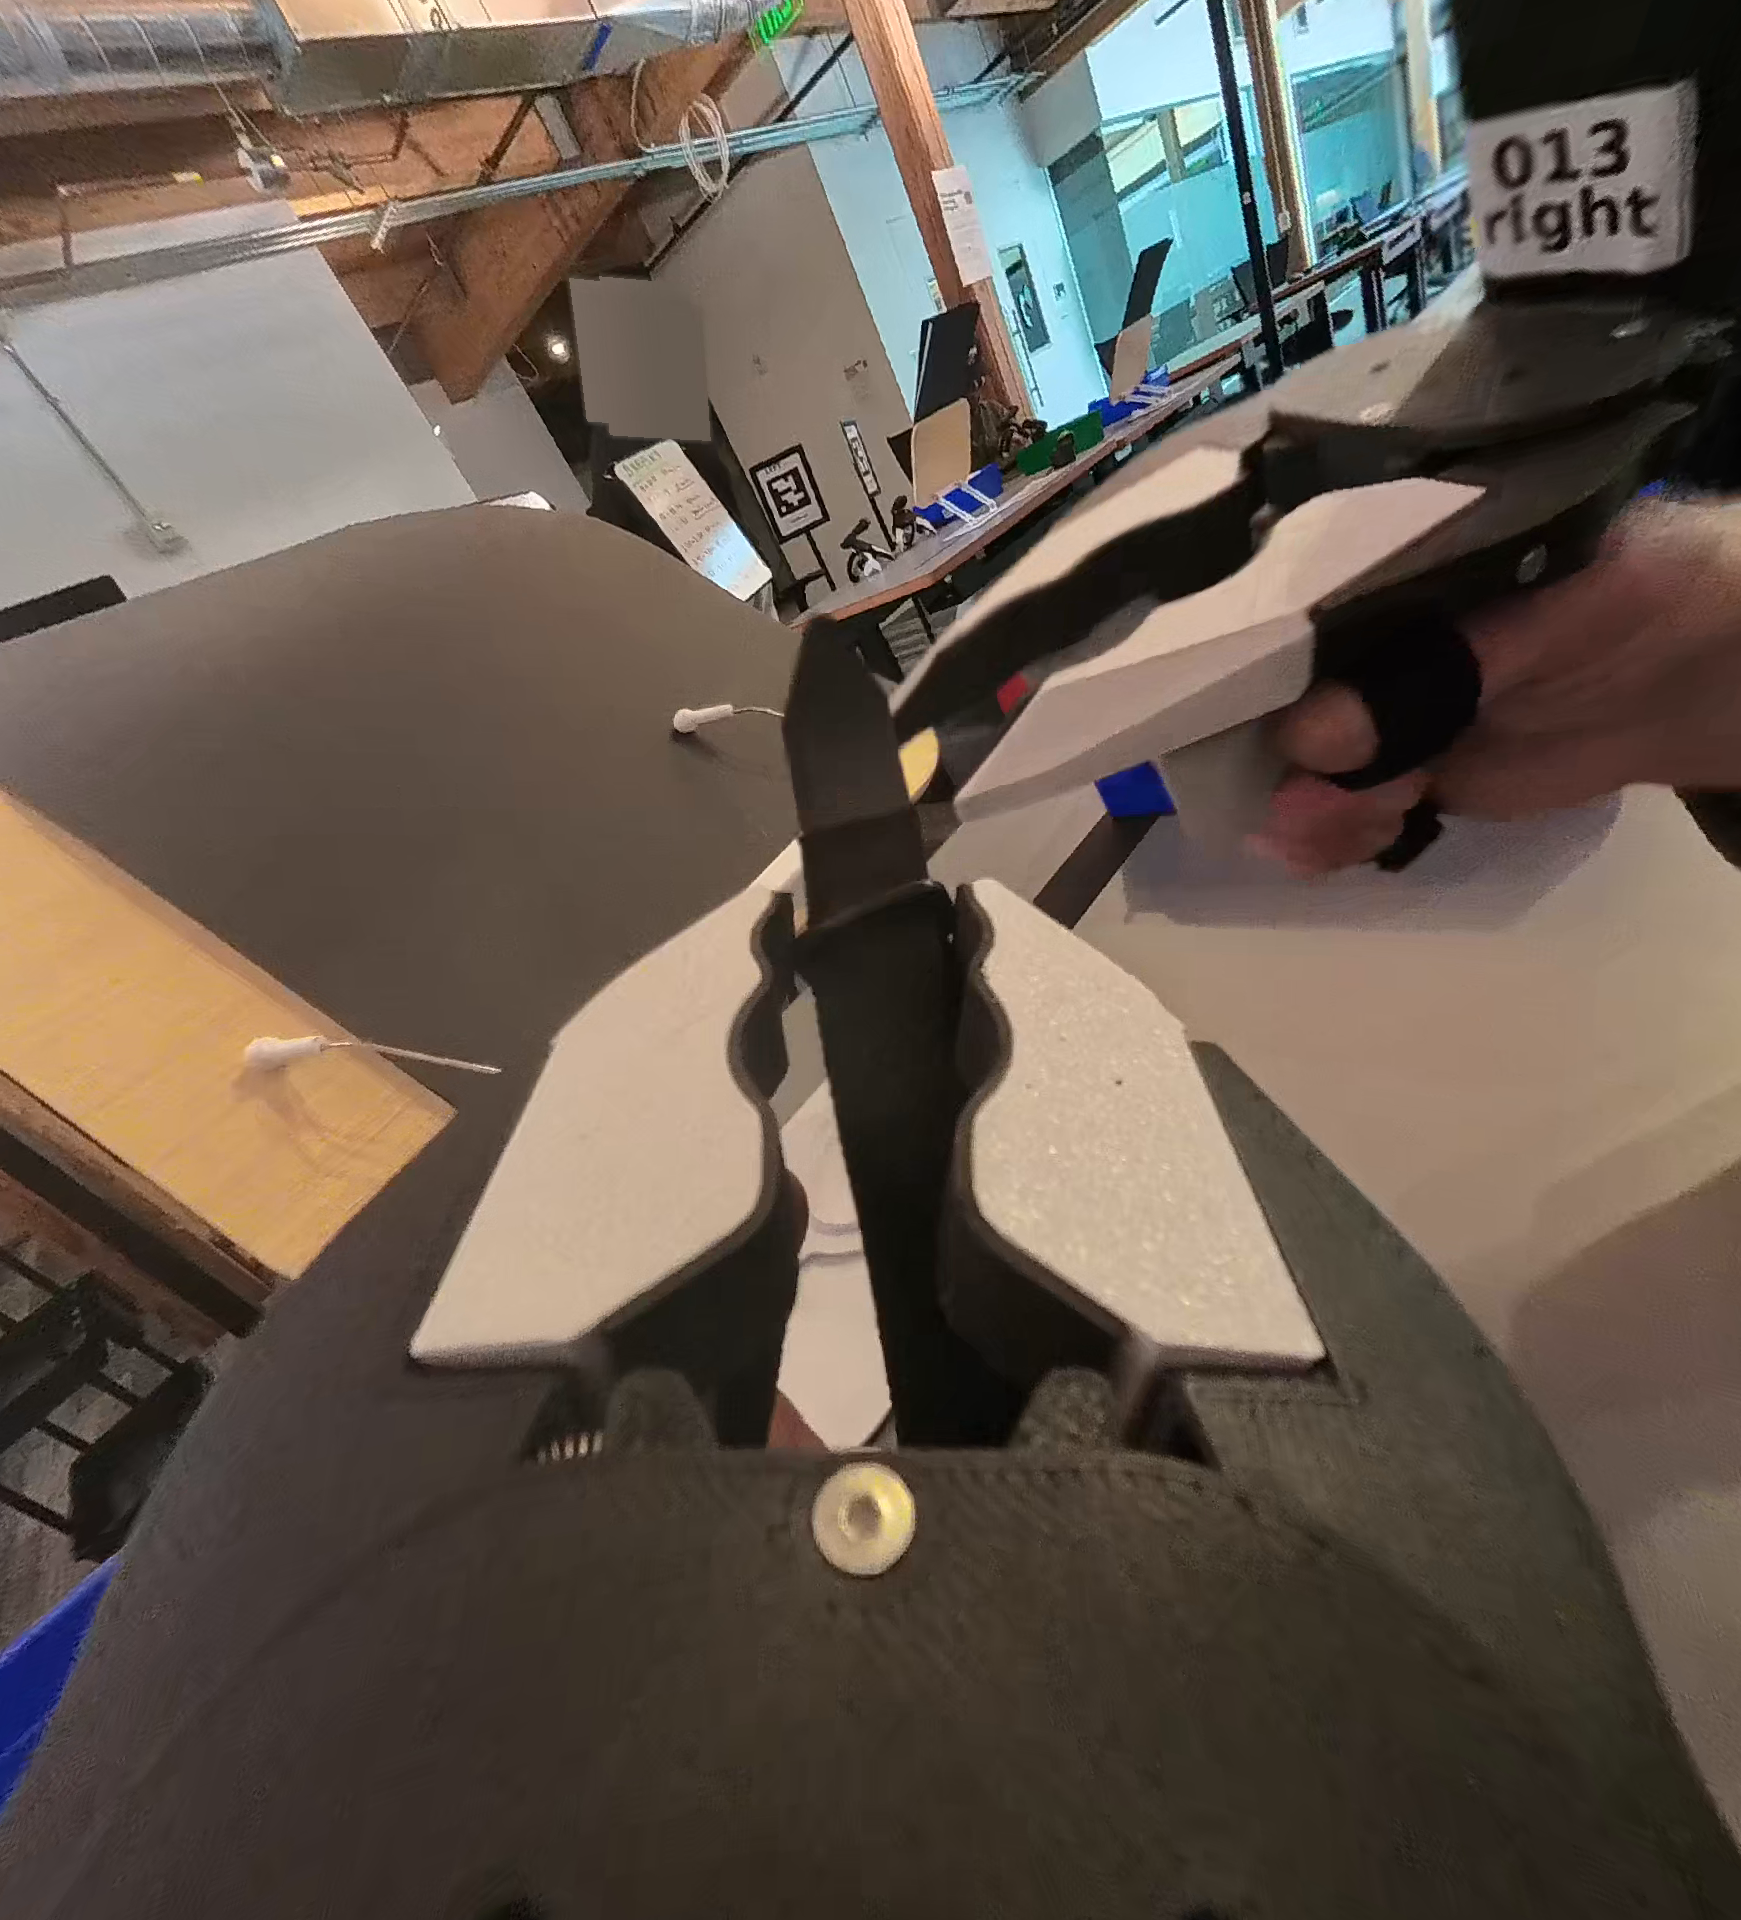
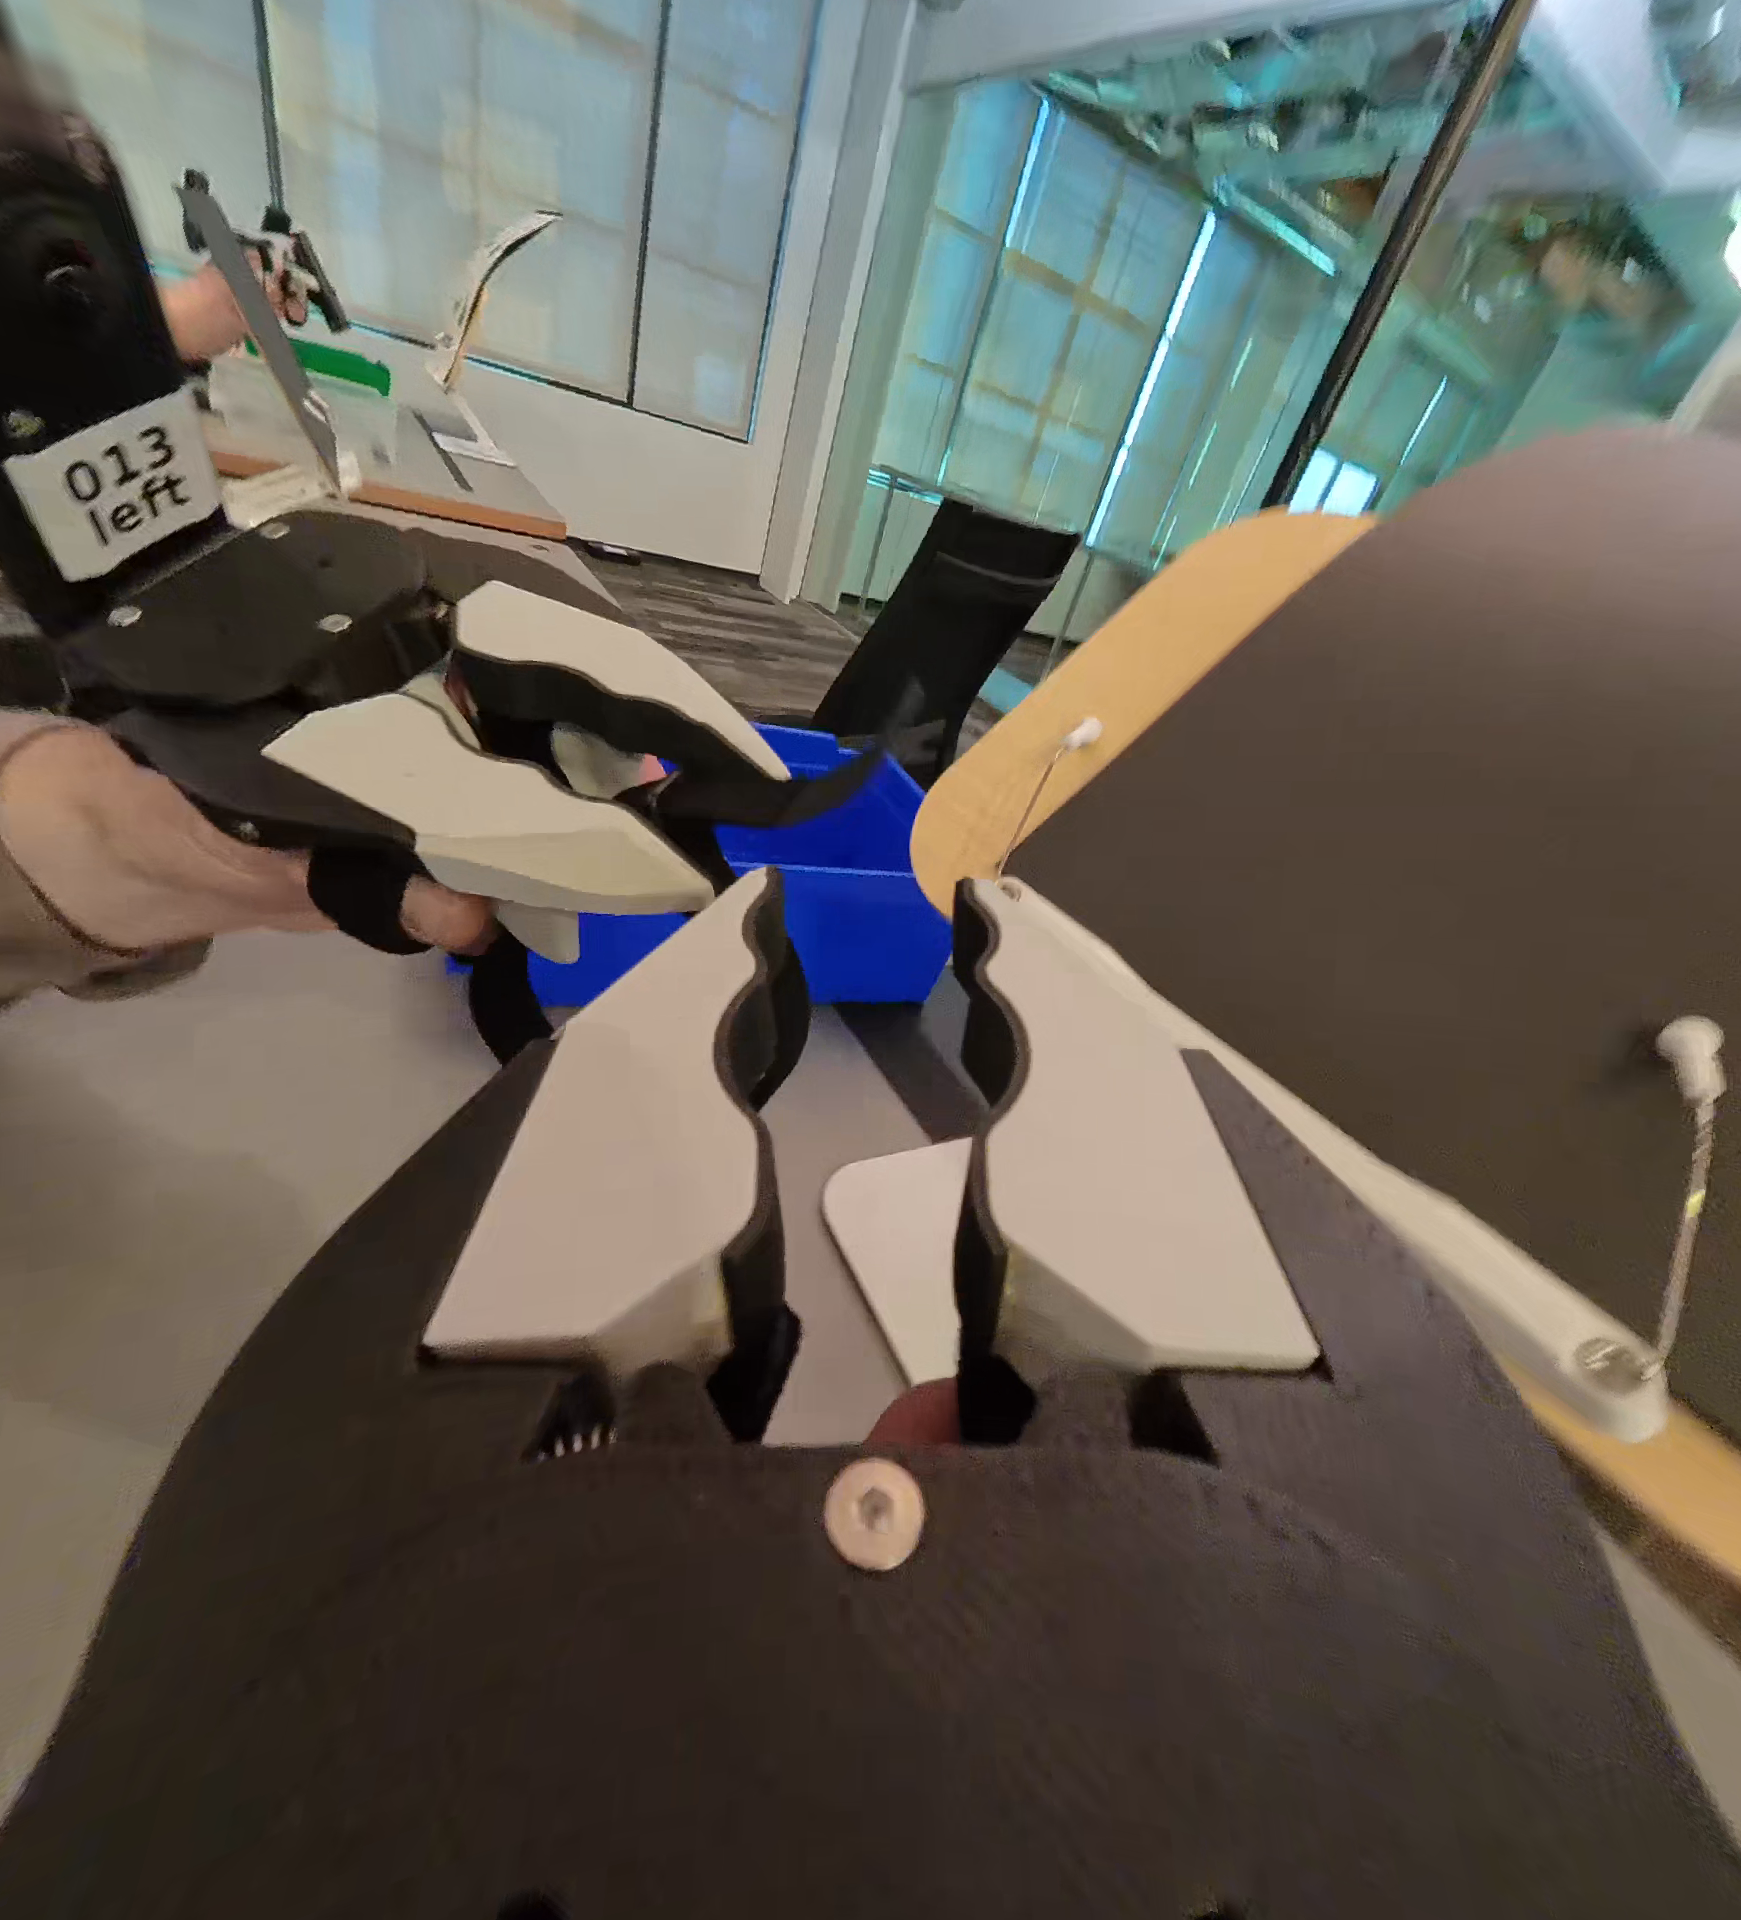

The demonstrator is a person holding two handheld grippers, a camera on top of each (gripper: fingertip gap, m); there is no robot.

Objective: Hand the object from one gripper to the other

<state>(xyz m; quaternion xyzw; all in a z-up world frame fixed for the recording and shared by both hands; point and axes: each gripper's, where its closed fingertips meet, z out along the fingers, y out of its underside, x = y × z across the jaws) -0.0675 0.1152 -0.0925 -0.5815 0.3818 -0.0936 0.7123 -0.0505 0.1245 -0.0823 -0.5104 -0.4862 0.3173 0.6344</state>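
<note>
The left claw (image 1: 871, 914) is closed tight on a black strap (image 1: 850, 748). The strap runs down between its two white fingers (image 1: 637, 1132), and its pointed end sticks up past the tips. In the right wrist view, the same strap (image 2: 793, 795) pokes out of the left claw (image 2: 741, 821) toward the right, in front of a blue bin (image 2: 845, 914).

The right claw (image 2: 866, 894) is open, with a gap between its fingers and nothing in it. In the left wrist view, the right claw (image 1: 933, 727) comes in from the right side, and its tips are just beside the top end of the strap. I cannot tell if it touches the strap.

A hand (image 1: 1531, 707) holds the right claw's handle, and a hand (image 2: 170, 862) holds the left claw's handle.

A dark round board (image 1: 378, 727) with a light wood edge stands to the left in the left wrist view. White pegs (image 1: 700, 717) with thin wires stick out of it. The pale grey worktop (image 1: 1417, 1091) lies below both claws. The blue bin sits on the far part of it.
</note>
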